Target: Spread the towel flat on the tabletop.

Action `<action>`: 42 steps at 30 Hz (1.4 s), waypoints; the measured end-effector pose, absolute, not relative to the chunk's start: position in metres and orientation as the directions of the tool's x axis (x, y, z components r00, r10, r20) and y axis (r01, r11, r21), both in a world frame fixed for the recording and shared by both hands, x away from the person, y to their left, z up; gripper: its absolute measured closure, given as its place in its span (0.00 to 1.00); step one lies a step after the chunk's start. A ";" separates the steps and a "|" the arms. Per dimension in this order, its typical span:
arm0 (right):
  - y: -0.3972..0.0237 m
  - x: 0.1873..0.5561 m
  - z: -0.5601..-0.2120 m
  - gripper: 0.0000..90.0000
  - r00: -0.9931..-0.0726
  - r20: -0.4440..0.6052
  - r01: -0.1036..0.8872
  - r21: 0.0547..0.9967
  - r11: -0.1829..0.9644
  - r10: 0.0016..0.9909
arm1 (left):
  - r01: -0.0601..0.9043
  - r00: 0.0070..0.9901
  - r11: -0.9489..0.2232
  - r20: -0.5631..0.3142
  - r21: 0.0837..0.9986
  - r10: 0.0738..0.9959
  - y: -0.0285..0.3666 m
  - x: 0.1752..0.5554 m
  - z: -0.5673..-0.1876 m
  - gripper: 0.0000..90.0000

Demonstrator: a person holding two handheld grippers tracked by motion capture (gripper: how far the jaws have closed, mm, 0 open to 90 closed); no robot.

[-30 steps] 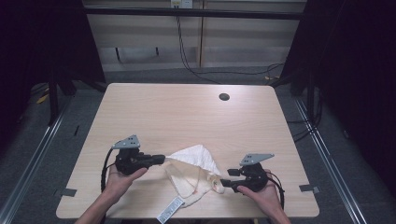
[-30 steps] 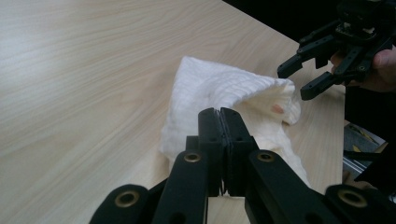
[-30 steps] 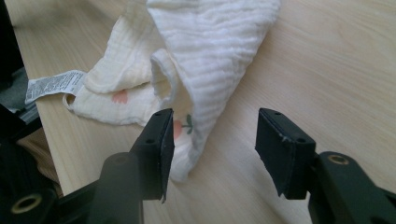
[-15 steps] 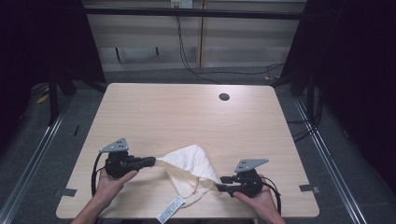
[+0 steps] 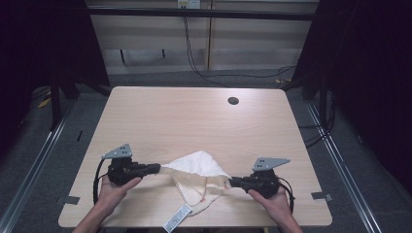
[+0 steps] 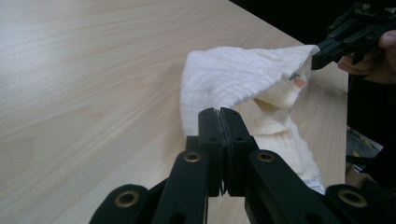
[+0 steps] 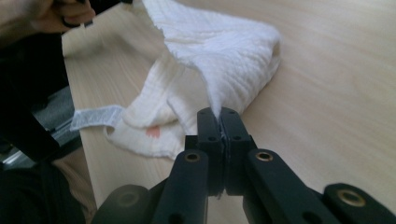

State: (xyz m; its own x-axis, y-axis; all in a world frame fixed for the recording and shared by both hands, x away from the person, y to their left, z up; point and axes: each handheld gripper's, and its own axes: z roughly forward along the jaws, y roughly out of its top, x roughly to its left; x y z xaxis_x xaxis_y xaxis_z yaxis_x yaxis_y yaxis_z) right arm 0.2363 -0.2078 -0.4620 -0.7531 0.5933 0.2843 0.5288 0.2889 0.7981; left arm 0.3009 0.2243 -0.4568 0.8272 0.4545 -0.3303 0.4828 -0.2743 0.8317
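Two grippers were both clamped on the same cloth (image 5: 197, 175), one at each end. Left gripper (image 5: 154, 168) pinched a corner at lower left of the high view; right gripper (image 5: 232, 182) pinched the opposite edge at lower right. Both gripper views showed the jaws pressed together with fabric caught at the tips: left gripper (image 6: 219, 114), right gripper (image 7: 219, 114).

Progress, as a judgement: grasping looked done, spreading or folding not. The cloth (image 6: 243, 84) was bunched and sagging between the two grippers, a peak standing up mid-span, lower folds resting on the table (image 5: 194, 121) near the bottom edge of the frame. Probably early stage, with the pull-out to flat still left.

Hard to read:
- How much fabric each jaw pair held; the bite point was hidden behind the jaw tips.
- Cloth shape. Layers overlapped, so edge and corner count was unclear.
- A label strip (image 5: 177, 224) hung at the table's near edge; print illegible.
- A small orange mark (image 7: 152, 132) on the cloth (image 7: 219, 51), nature unclear.
- Upper corners of the gripper views were dark and blurred.

A round hole (image 5: 233, 101) sat in the table's upper right, well apart from the work.
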 end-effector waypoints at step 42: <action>-0.209 0.283 -0.304 0.99 -0.799 0.088 0.273 0.935 0.228 0.594 | 0.285 0.864 -0.129 -0.196 0.950 0.464 0.246 0.309 -0.331 0.99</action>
State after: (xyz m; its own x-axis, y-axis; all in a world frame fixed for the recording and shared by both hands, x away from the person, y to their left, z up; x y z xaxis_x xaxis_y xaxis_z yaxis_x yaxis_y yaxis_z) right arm 0.2830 -0.2087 -0.3042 -0.7995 0.5942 0.0884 0.2729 0.2281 0.9346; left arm 0.3088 0.2456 -0.3310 0.8640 0.4636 -0.1965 0.2851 -0.1288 0.9498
